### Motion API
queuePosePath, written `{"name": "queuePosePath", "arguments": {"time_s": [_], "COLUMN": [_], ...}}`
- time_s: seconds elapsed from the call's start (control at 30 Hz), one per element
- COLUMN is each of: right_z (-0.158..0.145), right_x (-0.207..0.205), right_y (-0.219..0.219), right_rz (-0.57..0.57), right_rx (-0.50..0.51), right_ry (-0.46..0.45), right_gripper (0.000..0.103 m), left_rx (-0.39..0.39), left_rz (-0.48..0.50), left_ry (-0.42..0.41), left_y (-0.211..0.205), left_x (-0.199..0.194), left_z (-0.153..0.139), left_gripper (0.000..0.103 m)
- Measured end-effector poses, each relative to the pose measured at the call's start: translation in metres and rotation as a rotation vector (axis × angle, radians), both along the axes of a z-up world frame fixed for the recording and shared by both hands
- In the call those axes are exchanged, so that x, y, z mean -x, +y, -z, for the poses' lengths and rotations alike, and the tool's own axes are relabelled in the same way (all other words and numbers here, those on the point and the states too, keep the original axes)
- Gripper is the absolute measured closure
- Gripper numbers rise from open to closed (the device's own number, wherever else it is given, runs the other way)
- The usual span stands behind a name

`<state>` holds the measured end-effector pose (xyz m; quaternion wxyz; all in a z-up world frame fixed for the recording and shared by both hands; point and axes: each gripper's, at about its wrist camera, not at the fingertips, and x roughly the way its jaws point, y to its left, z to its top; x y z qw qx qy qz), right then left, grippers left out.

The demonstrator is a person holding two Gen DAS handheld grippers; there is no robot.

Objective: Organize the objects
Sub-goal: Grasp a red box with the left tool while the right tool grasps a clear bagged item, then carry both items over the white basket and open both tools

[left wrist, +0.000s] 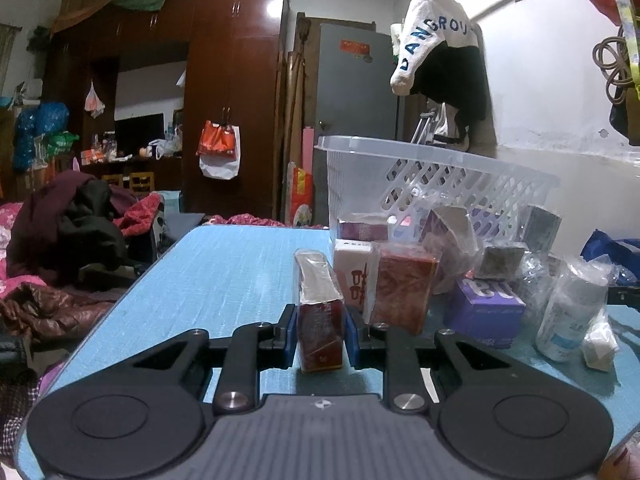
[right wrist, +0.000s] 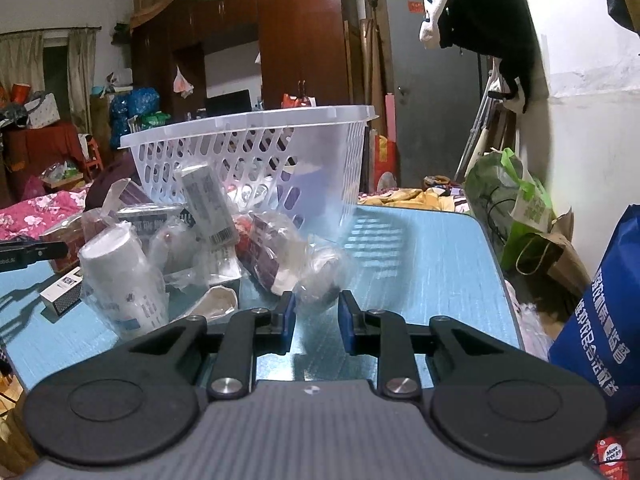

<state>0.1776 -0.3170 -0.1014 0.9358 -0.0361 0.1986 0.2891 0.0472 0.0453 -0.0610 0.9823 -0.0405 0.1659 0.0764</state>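
**A:** Clear plastic slotted basket (right wrist: 256, 160): position?

**B:** It stands at the far side of the pale blue wood-grain tabletop (left wrist: 224, 276), tilted, with a heap of loose goods piled against its near wall: a white plastic bottle wrapped in clear film (right wrist: 124, 280), a grey barcoded carton (right wrist: 208, 208) leaning upright, and a purple cardboard box (left wrist: 484, 308).

**A:** Left gripper (left wrist: 320, 336)?

**B:** Clenched on a dark red film-wrapped rectangular packet (left wrist: 320, 316), which stands upright on the tabletop; both blue pads press its sides. A second red-brown wrapped box (left wrist: 404, 292) stands just beside it, to the right.

**A:** Right gripper (right wrist: 317, 320)?

**B:** Released. The jaws stand apart, low over the tabletop, with a crumpled clear-film bundle (right wrist: 324, 276) just ahead of the tips. Contact cannot be determined.

**A:** Room?

**B:** A dark brown glossy wardrobe (left wrist: 236, 92) lines the far wall, beside a grey door (left wrist: 356, 92). A white garment with blue lettering (left wrist: 432, 36) hangs on the right-hand wall. Heaped clothing and floral bedding (left wrist: 60, 248) lie left of the table; a blue printed bag (right wrist: 600, 320) and a green bag (right wrist: 508, 196) sit to its right.
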Motion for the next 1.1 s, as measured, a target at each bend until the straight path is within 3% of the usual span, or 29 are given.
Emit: {"name": "queuePosePath", "arguments": {"time_s": [0.43,0.7,0.87,0.97,1.1], "right_z": [-0.001,-0.015,-0.049,-0.082,-0.127], "right_x": [0.008,0.020,0.025,0.018,-0.004], "right_y": [-0.002,-0.001,0.004,0.019,0.055], "right_rz": [0.029,0.034,0.012,-0.022,-0.076], "right_rx": [-0.021,-0.049,-0.092,-0.115,-0.092], "right_ry": [-0.064,-0.117,-0.185,-0.247,-0.311], "right_gripper": [0.077,0.078,0.078,0.078,0.078], "left_rx": [0.009,0.009,-0.049,-0.079,-0.088], "left_rz": [-0.003,0.006,0.041,0.078,0.122], "left_ry": [-0.017,-0.077,-0.138,-0.200,-0.228], "left_y": [0.003,0.002,-0.006,-0.012,-0.025], "left_x": [0.000,0.009,0.003,-0.013,-0.061], "left_z": [0.000,-0.015,-0.045,-0.079,-0.131], "left_gripper": [0.075,0.075,0.075,0.075,0.075]}}
